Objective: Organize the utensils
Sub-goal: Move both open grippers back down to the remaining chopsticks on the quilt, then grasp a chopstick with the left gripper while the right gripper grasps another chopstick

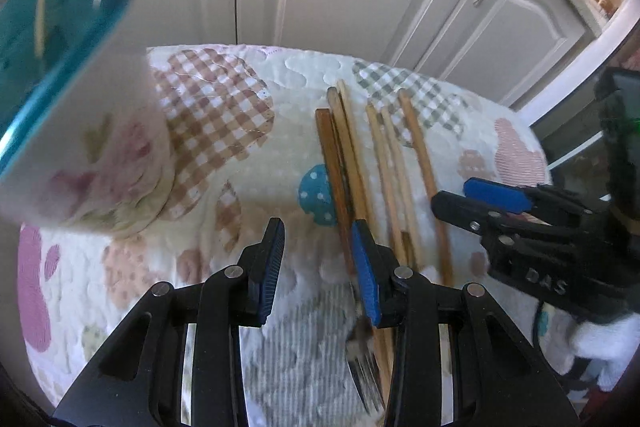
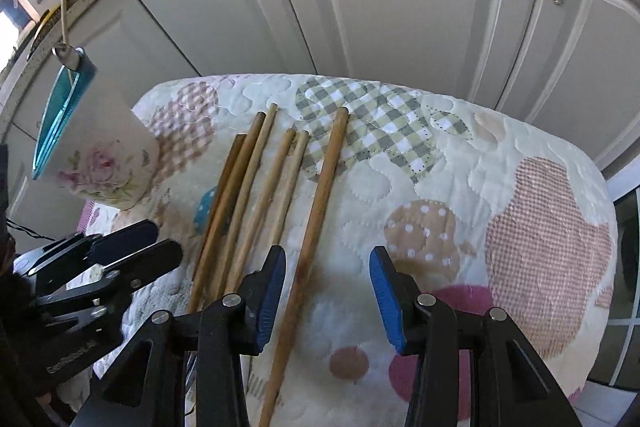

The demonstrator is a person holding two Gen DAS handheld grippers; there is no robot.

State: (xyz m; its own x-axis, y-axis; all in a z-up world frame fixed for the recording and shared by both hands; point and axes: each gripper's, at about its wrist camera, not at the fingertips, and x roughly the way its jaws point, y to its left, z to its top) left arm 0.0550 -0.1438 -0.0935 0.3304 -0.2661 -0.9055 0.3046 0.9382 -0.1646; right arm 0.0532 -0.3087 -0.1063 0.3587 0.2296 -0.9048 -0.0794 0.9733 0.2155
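Far to the left of both pairs of fingers stands the floral cup [image 2: 106, 167], its teal-lined mouth tipped toward us, with a thin stick and a metal handle already inside. We judge this to be the holder the utensils are bound for. It sits near the left edge of the quilted bench [image 2: 460, 187], so a careless bump while dropping something in could tip it or push it off.

Our left gripper [image 1: 318, 267] has its fingers spread wide and holds nothing. Its right finger [image 1: 366, 279] lies over the dark chopstick [image 1: 334, 179] and a metal fork [image 1: 362, 367], which lies blurred under that finger. Closing here could catch the fork and a stick together, or scatter the bundle.

Just right of that, the wooden chopsticks [image 2: 260, 195] lie side by side, pointing away from us, several touching. They are round and slim, so any one may roll or drag its neighbours when pulled.

Our right gripper [image 2: 328, 291] is also wide and empty, with the longest stick [image 2: 316, 227] running between its fingers, closer to the left one. If the fingers close off-centre, the stick could pivot or slip out. The two grippers are near each other, so a collision is possible.
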